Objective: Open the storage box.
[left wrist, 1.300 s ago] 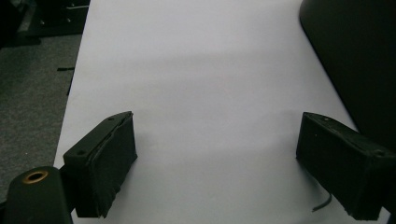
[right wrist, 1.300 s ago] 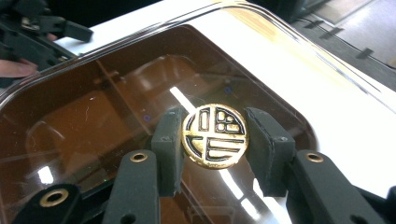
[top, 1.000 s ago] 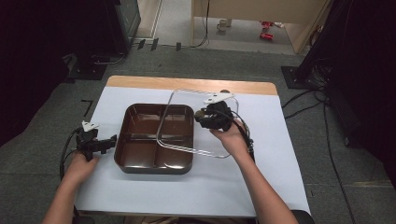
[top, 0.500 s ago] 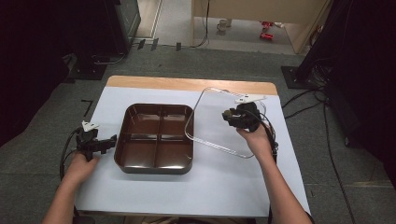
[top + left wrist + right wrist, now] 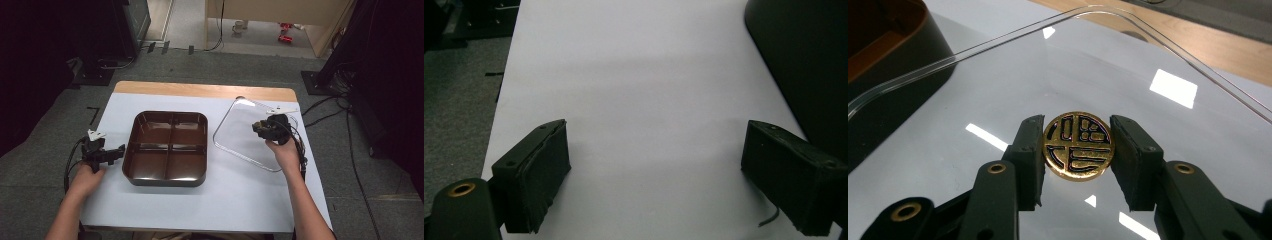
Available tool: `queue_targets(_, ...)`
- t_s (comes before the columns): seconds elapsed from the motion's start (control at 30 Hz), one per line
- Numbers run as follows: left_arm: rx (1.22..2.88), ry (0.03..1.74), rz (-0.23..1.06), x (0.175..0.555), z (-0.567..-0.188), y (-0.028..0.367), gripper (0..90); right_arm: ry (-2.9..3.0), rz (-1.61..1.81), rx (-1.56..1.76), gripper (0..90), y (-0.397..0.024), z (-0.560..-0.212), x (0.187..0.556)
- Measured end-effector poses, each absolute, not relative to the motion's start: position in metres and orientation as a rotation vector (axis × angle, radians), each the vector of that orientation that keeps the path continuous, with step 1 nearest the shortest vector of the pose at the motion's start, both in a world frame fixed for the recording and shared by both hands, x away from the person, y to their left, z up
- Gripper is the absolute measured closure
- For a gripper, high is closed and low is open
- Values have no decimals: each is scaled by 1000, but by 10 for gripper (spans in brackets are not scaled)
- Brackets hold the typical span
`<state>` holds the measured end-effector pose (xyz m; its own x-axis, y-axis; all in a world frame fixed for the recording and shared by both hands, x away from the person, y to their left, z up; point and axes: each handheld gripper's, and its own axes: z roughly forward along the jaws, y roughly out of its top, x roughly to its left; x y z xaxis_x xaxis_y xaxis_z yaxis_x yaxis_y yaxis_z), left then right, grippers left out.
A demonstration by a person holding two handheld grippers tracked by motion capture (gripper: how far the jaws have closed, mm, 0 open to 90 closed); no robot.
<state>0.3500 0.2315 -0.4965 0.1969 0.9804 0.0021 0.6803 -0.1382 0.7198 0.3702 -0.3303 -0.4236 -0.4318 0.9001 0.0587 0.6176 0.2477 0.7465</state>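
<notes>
A dark brown four-compartment tray (image 5: 165, 183) sits uncovered in the middle of the white table cover. To its right is a clear plastic lid (image 5: 237, 132) with a round gold knob (image 5: 1078, 145). My right gripper (image 5: 260, 127) is shut on that knob, one pad on each side. The lid (image 5: 1058, 75) hangs low over the cover, and I cannot tell whether it touches. A corner of the tray (image 5: 883, 65) shows left of the lid. My left gripper (image 5: 119, 150) lies just left of the tray, open. Its jaws (image 5: 659, 175) stand wide over bare cover, the tray wall (image 5: 804, 60) to their right.
The white cover (image 5: 240, 200) spreads over most of the table, with a strip of bare wood (image 5: 200, 91) along the far edge. Cables (image 5: 325, 115) trail over the floor at the right. Dark equipment stands around the table.
The right hand has carried the clear lid off the tray, rightward and down, to the cover beside it. The left hand has stayed in place.
</notes>
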Motion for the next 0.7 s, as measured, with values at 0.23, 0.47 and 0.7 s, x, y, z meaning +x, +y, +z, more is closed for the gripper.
queue_targets(0.23,1889,1546,659,350,-497,232,120,2119,1016,1455,589,-342,-439,376)
queue_targets(0.47,1889,1546,659,350,-497,232,120,2099,1009,1509,589,-345,-455,386)
queue_targets(0.7,1889,1546,659,350,-497,231,120,2085,950,1527,588,-345,-474,396)
